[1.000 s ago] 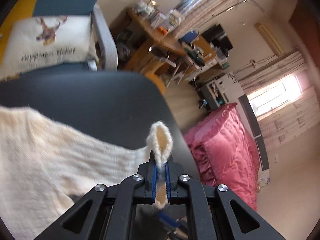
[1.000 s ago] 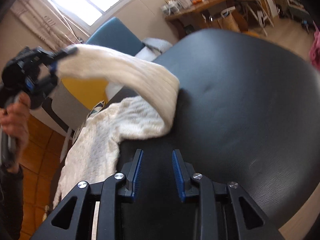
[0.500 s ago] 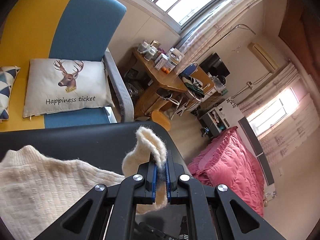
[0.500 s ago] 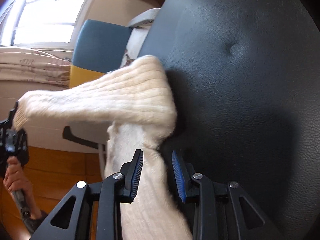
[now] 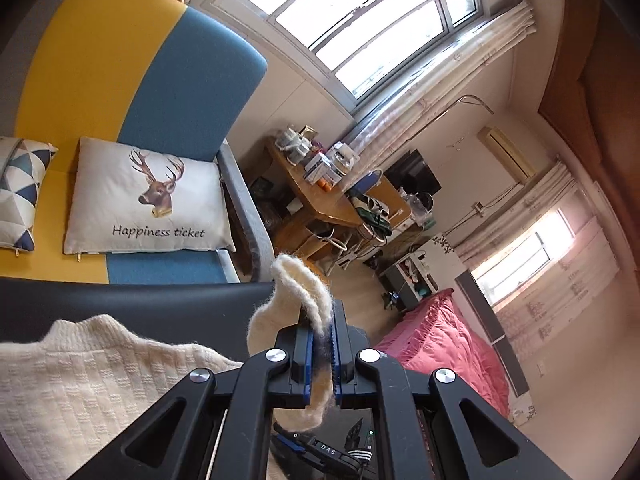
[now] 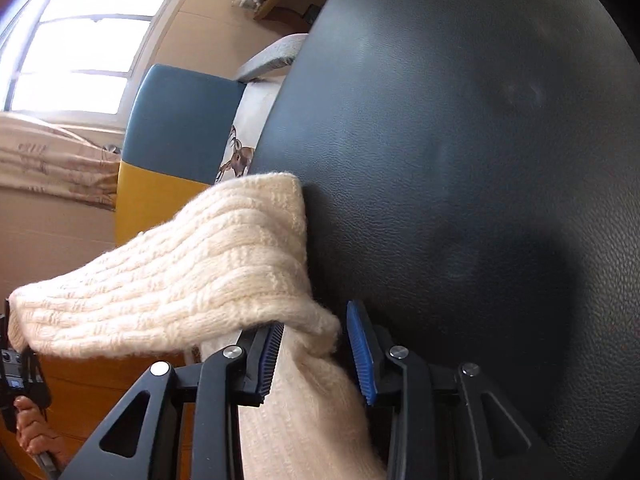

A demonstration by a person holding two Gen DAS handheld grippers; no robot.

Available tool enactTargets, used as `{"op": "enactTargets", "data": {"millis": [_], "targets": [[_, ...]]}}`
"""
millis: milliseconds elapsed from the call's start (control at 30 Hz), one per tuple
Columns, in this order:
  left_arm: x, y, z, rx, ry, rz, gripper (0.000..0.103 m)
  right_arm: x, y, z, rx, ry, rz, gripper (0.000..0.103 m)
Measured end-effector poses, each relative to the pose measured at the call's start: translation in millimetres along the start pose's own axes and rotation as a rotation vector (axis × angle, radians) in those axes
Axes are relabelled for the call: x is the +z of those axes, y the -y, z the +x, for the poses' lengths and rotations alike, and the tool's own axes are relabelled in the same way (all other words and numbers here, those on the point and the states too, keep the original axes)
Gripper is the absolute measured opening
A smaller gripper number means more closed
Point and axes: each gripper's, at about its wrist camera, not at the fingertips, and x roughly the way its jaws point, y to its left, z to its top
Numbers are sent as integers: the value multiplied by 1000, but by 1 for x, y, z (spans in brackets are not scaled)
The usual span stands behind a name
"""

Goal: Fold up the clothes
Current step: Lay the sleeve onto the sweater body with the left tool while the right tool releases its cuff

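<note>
On the table: cream knit sweater (image 6: 224, 272) lies partly on the black padded table (image 6: 460, 160), one sleeve lifted and doubled back over the body.
Left hand-held gripper (image 5: 322, 354): clamped tight on the sleeve cuff (image 5: 298, 292), which loops up above the pads (fuzzy edge, thin bite).
Right hand-held gripper (image 6: 318, 354): jaws part-way apart, astride the sweater at the crease of the fold; fabric sits between the pads, but I judge they are not pressing on it.
Step in hand: likely carrying the sleeve across the body to make a sleeve fold.
Doing it well: keep the cuff pinched and travel low and level so the sleeve lays flat; the right gripper should pin the crease so the body does not drag.
Risk: loose knit stretches and may slide on the smooth table top.
Surroundings: sofa (image 5: 132, 60) with a deer cushion (image 5: 148, 200) beyond the table.
</note>
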Motion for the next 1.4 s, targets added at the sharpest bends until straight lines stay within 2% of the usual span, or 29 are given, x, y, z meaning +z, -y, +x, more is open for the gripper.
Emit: {"op": "enactTargets", "data": {"millis": [133,267,433,500,600,733,800,967,1067,1100,1200,1267,1300,1333,1400], "targets": [[-8,-16,-24,16,5,9,7,1,-11,-4,-83,35,-105,33],[-28,-52,-48,54,9,-21,7,2,-15,1,-103,23,-155,33],[-56,-115,-73,119,14,-137,7,-2,-19,11,-117,-14,-190,33],[-70,-143,-80,152,14,-192,7,-7,-26,12,-155,-9,-246,33],[-92,-183,-83,211,-6,-271,7,-15,-39,15,-240,14,-360,33],[-121,-228,-72,323,-61,-336,7,-31,-60,10,-407,110,-568,33],[-135,-248,-67,371,-85,-369,7,-34,-64,6,-424,135,-617,33],[-160,-272,-56,465,-138,-378,7,-33,-52,6,-441,55,-629,33],[-162,-273,-56,472,-143,-376,7,-26,-43,-15,-347,10,-563,33],[-162,-273,-57,474,-146,-374,7,-21,-37,-24,-285,-3,-505,33],[-161,-268,-57,484,-158,-349,7,-5,-16,-46,-56,-47,-282,33],[-158,-266,-57,479,-160,-352,7,2,2,-44,168,-115,-71,38],[-158,-266,-58,475,-159,-358,7,3,11,-36,253,-154,38,45],[-158,-267,-59,472,-156,-368,7,2,17,-28,296,-177,122,49],[-157,-270,-58,462,-154,-390,7,-1,23,-16,314,-178,200,50]]}}
